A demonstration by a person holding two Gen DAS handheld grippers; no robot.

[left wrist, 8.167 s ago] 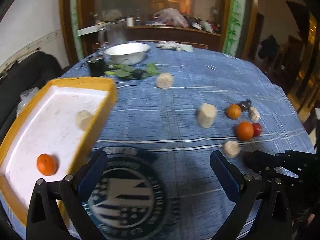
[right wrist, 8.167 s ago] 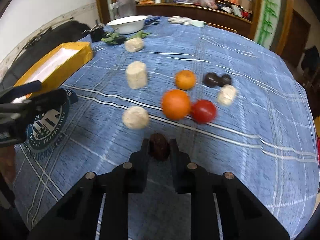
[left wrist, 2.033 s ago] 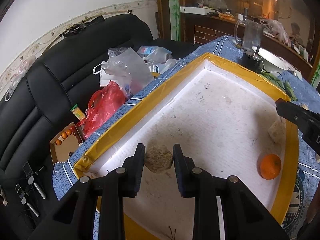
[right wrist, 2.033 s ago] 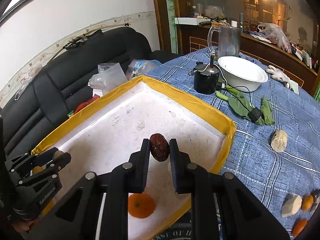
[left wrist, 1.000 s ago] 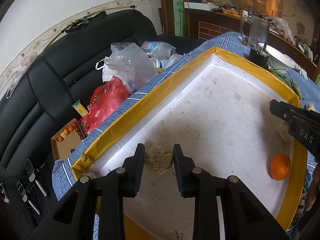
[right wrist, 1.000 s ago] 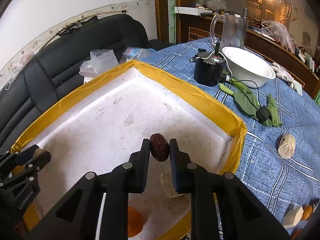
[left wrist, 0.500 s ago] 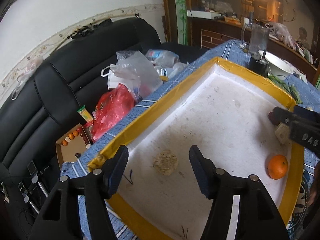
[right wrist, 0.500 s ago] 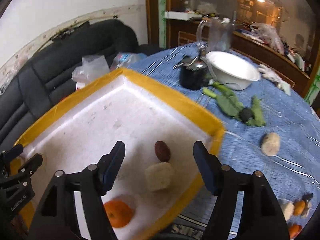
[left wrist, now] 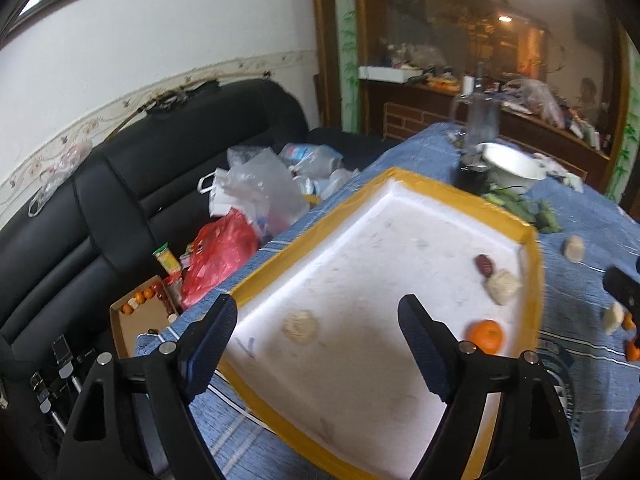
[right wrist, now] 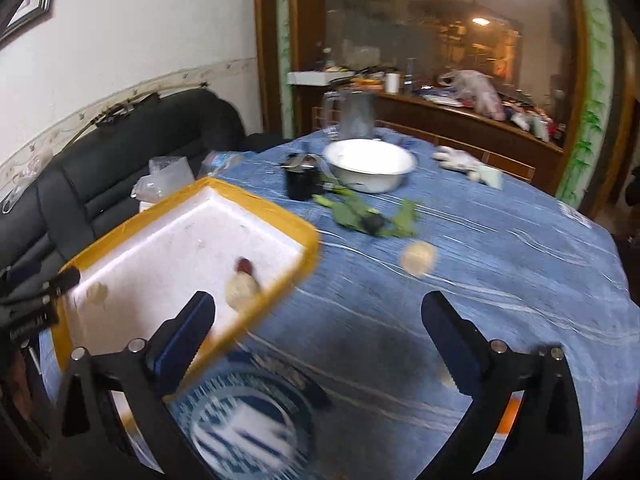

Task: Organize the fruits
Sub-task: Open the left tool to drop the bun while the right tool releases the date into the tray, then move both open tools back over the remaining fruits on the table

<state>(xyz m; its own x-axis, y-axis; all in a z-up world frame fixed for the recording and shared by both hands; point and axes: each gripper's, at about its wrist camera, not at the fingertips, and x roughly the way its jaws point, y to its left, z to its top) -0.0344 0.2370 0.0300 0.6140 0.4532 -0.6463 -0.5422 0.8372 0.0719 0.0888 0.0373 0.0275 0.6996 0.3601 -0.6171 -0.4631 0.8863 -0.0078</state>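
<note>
We hold the left tongs [left wrist: 316, 322] spread wide and empty above the white foam tray [left wrist: 400, 360] with its yellow taped rim, which sits at the table [right wrist: 480, 280] edge nearest the black sofa [left wrist: 100, 208]. Inside the tray lie a pale round piece [left wrist: 300, 327] between the left fingers, an orange [left wrist: 485, 336] by the rim toward the table's middle, and a dark red date [left wrist: 484, 265] touching or just beside a beige chunk [left wrist: 503, 287]. Our right tongs [right wrist: 318, 330] are also gaping and carry nothing, hanging over the blue cloth beside the tray's corner. Another beige fruit [right wrist: 417, 258] rests on the cloth near the green leaves [right wrist: 360, 212] and white bowl [right wrist: 370, 164]. The right view is blurred.
</note>
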